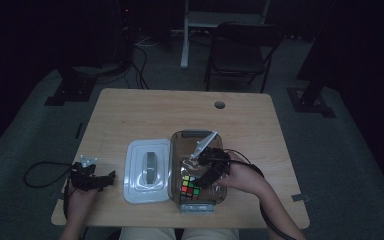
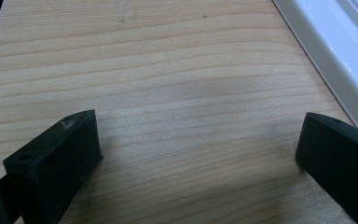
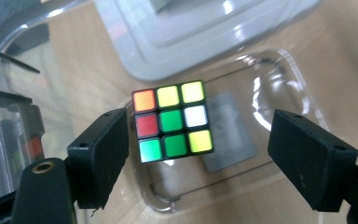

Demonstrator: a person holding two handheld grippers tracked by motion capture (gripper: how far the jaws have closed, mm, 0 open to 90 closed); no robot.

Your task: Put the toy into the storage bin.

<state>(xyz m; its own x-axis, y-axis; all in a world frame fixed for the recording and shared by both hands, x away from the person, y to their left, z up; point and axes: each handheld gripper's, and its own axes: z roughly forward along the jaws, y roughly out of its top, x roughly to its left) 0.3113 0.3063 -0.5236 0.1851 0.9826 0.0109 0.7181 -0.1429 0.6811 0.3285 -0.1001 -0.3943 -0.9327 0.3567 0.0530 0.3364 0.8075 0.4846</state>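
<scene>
One cube [image 3: 172,122] sits on the floor of the clear box [image 3: 279,65], at the end nearest the person, and the work in hand turns on where it lies from the right tongs [image 3: 200,154]. In the right gripper view it rests between and a little beyond the two black jaws, closer to the left-hand one, with a clear gap on each side, so neither pad presses on it. Those jaws stand apart and grasp nothing (I judge the cube set down rather than about to be picked up, though the pictures alone leave either open).

As a cube it has no long axis; what matters is that its faces lie roughly square to the box walls and to the jaws, with the mixed orange, yellow, green, red and white face turned up towards the camera.

From the high view the cube [image 1: 190,187] lies in the near end of the box [image 1: 196,134], and the right tongs [image 1: 206,176] hover just above it at its right, far nearer to it than the other hand.

Left of the box lies the white lid [image 1: 148,170], flat on the table [image 1: 130,112], handle up. Further left, the left tongs [image 1: 105,180] rest near the table's edge, jaws wide and empty over bare wood, with the lid's rim just beside the right-hand jaw in the left gripper view.
</scene>
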